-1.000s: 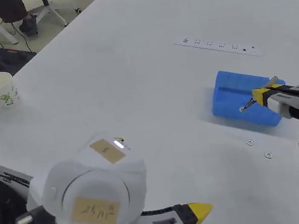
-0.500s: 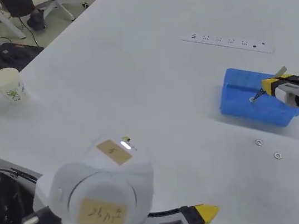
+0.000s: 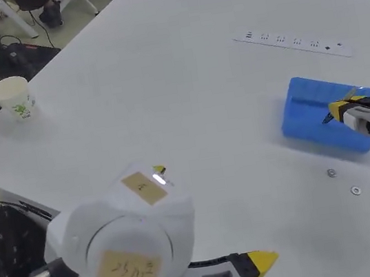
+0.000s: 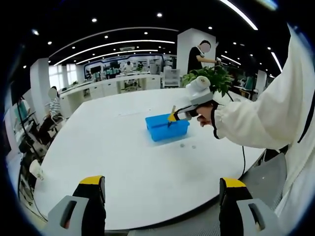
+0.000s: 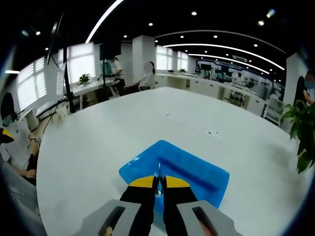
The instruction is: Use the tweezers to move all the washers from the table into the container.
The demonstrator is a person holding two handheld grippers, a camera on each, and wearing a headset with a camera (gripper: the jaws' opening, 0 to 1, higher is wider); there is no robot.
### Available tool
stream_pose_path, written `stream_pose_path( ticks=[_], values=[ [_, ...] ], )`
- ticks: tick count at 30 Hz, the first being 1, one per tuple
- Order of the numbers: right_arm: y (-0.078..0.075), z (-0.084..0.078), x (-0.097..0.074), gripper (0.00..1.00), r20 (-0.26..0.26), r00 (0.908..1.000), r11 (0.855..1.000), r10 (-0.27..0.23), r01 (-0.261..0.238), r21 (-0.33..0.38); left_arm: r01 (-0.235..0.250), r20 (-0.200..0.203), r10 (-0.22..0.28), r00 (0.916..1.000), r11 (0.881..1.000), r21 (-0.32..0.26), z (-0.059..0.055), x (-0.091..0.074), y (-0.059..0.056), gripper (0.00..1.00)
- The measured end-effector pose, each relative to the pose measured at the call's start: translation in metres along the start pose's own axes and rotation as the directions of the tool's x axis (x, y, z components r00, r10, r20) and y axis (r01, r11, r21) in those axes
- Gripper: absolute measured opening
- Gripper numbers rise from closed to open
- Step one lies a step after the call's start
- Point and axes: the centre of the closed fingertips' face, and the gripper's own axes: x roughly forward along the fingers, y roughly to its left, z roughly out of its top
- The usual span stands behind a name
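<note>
Gripping tweezers (image 5: 159,169), right tongs (image 5: 159,182) hover over the blue container (image 5: 197,169).

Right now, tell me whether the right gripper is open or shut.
Shut. The right gripper has its jaws closed on the tweezers, whose tip points over the blue container.

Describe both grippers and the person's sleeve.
The left gripper has a rounded white housing with two tan handwritten labels and a lit lamp; its grey jaws turn black, then yellow at the tips. The right gripper has the same grey, black and yellow jaws on a white body. The sleeve is white with a dark cuff.
</note>
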Motion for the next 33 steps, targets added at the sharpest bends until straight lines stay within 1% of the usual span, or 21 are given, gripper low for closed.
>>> stream_pose_path(
  ticks=[7,13,15,21,25,29,33],
  values=[
    [-0.001,-0.005,0.004,0.01,-0.007,1.0000,1.000,0.002,-0.002,0.007,0.002,-0.007,-0.002,1.0000,1.000,-0.004,-0.001,0.004,0.002,0.99],
    [-0.002,-0.010,0.009,0.02,-0.013,0.9999,1.000,-0.002,0.002,0.000,0.013,-0.017,-0.013,0.9998,1.000,0.002,-0.002,0.008,0.000,0.99],
    [-0.002,-0.010,0.009,0.02,-0.004,1.0000,1.000,-0.002,0.002,0.008,0.015,-0.018,-0.014,0.9997,1.000,0.002,-0.001,0.009,0.000,0.99],
    [-0.004,-0.010,0.009,0.02,-0.002,1.0000,1.000,-0.006,0.006,0.010,0.019,-0.024,-0.019,0.9995,1.000,0.000,-0.002,0.011,0.000,0.99],
    [-0.004,-0.011,0.008,0.02,-0.002,1.0000,1.000,-0.004,0.004,0.021,0.024,-0.020,-0.024,0.9995,1.000,0.002,-0.001,0.011,-0.001,0.99],
    [-0.005,-0.010,0.008,0.03,-0.005,1.0000,1.000,-0.004,0.004,0.010,0.024,-0.019,-0.024,0.9995,1.000,0.009,0.001,0.011,-0.001,0.99],
    [-0.004,-0.011,0.007,0.03,-0.010,1.0000,1.000,-0.002,0.002,0.013,0.017,-0.012,-0.016,0.9998,1.000,0.014,0.003,0.008,0.000,0.99]
  ],
)
